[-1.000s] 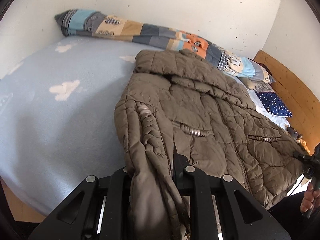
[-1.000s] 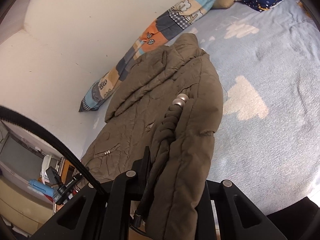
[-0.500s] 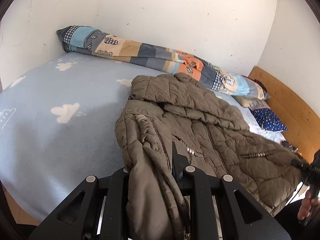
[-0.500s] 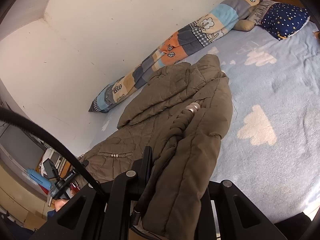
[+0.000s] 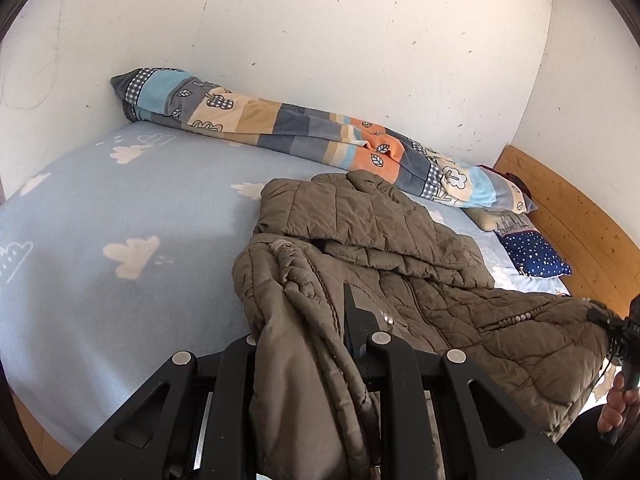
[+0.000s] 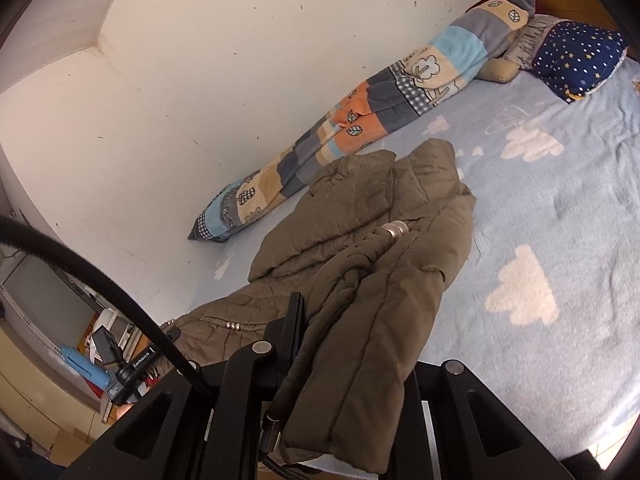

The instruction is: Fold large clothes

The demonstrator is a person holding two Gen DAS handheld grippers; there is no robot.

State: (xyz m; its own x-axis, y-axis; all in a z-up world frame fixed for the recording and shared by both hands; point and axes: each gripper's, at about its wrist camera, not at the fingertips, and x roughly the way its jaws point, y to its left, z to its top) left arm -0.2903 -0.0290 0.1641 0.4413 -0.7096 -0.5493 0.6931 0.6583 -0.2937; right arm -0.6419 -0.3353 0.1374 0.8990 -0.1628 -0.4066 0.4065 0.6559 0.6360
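Note:
An olive-brown quilted jacket (image 5: 400, 264) lies on a light blue bed (image 5: 120, 240) with white cloud prints. My left gripper (image 5: 316, 344) is shut on a bunched edge of the jacket near the bed's front edge, and the fabric drapes over its fingers. My right gripper (image 6: 340, 344) is shut on the jacket's other side (image 6: 380, 280), which hangs over it; the cloth hides its right finger. The jacket's hood end (image 6: 420, 168) points toward the wall. The right gripper and the hand holding it show at the right edge of the left wrist view (image 5: 624, 344).
A rolled patchwork blanket (image 5: 320, 140) lies along the white wall. A navy star pillow (image 5: 536, 256) and a beige cushion sit by the wooden headboard (image 5: 580, 216). Shelves with clutter (image 6: 92, 344) stand past the bed's left side in the right wrist view.
Both grippers have pulled back and risen with the jacket still held. The jacket has slid toward me across the bed, and more wall and blanket show.

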